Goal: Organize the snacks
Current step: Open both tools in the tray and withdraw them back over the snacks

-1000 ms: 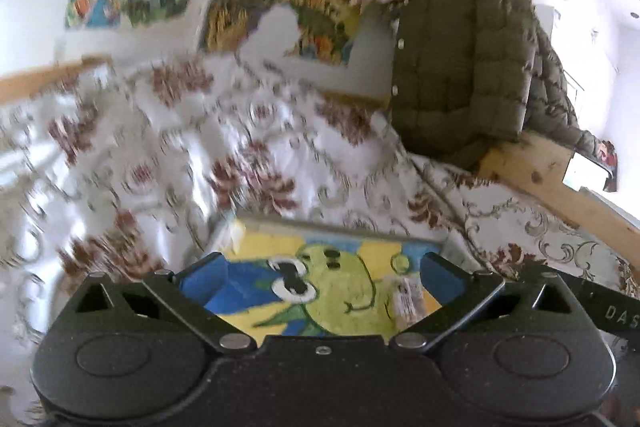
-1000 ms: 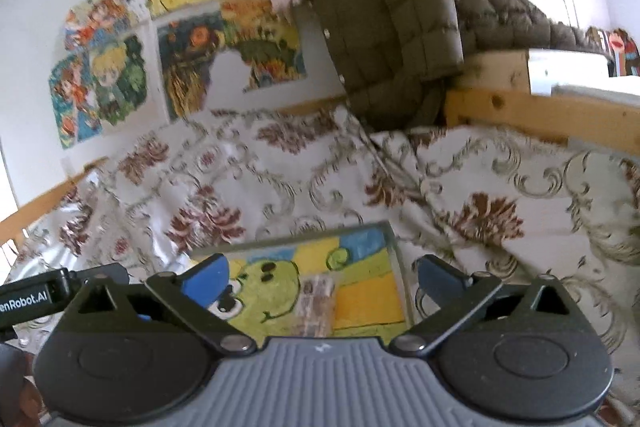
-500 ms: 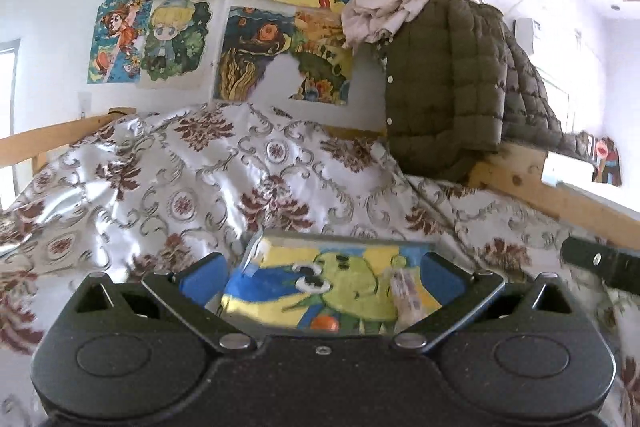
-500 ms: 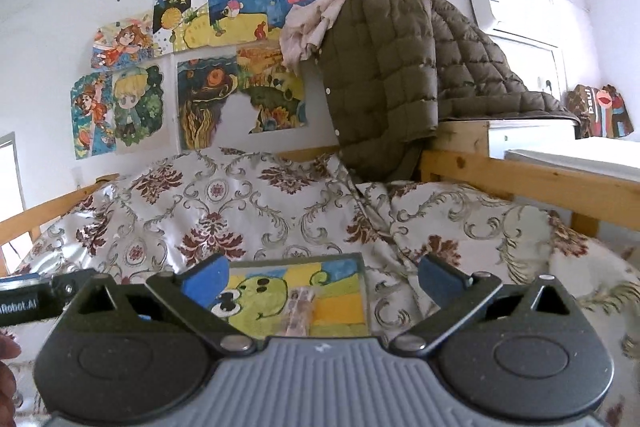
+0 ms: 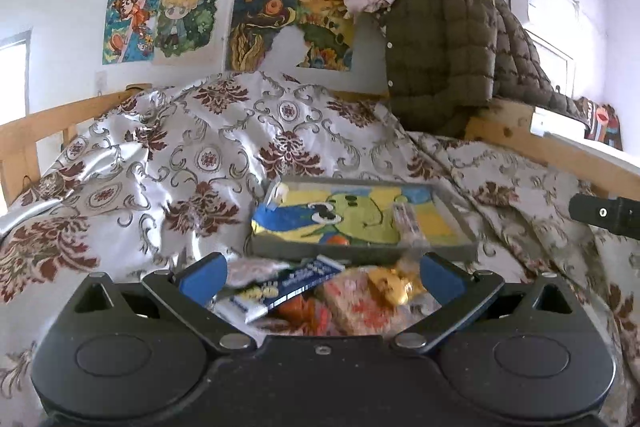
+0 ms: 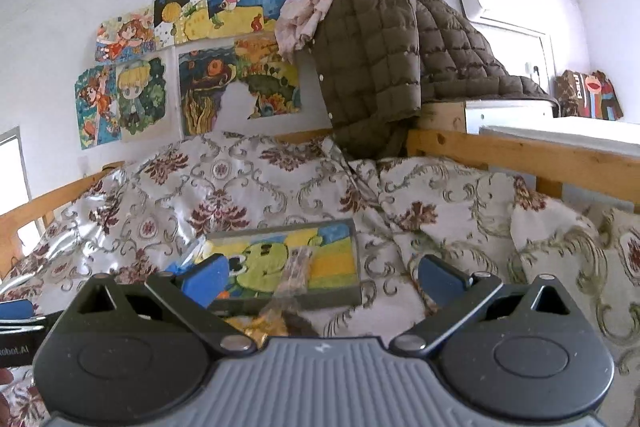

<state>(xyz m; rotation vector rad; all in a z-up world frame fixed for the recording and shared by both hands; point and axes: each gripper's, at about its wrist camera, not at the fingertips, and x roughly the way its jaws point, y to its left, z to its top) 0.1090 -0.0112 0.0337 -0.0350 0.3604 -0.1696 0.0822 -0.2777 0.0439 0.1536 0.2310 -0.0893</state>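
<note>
A shallow grey tray (image 5: pixel 360 253) with a green cartoon picture on its floor lies on the floral bedspread. One clear snack packet (image 5: pixel 406 223) rests in it. In front of the tray is a pile of loose snacks: a blue and white packet (image 5: pixel 280 287), a pink-orange wrapped one (image 5: pixel 352 307) and a gold one (image 5: pixel 392 285). My left gripper (image 5: pixel 322 277) is open just over this pile, holding nothing. My right gripper (image 6: pixel 324 277) is open too, short of the tray (image 6: pixel 332 298), whose packet (image 6: pixel 296 267) lies between its fingers' line of sight. A gold wrapper (image 6: pixel 252 327) shows below.
The floral bedspread (image 5: pixel 200 167) is rumpled and rises behind the tray. A brown quilted jacket (image 6: pixel 380 67) hangs over the wooden bed rail (image 6: pixel 520 155) at the back right. Drawings cover the wall. The other gripper's body (image 5: pixel 604 215) shows at the right edge.
Both grippers have drawn back from the tray, which now sits farther off. The pile of loose snacks has come into the left wrist view between the open fingers.
</note>
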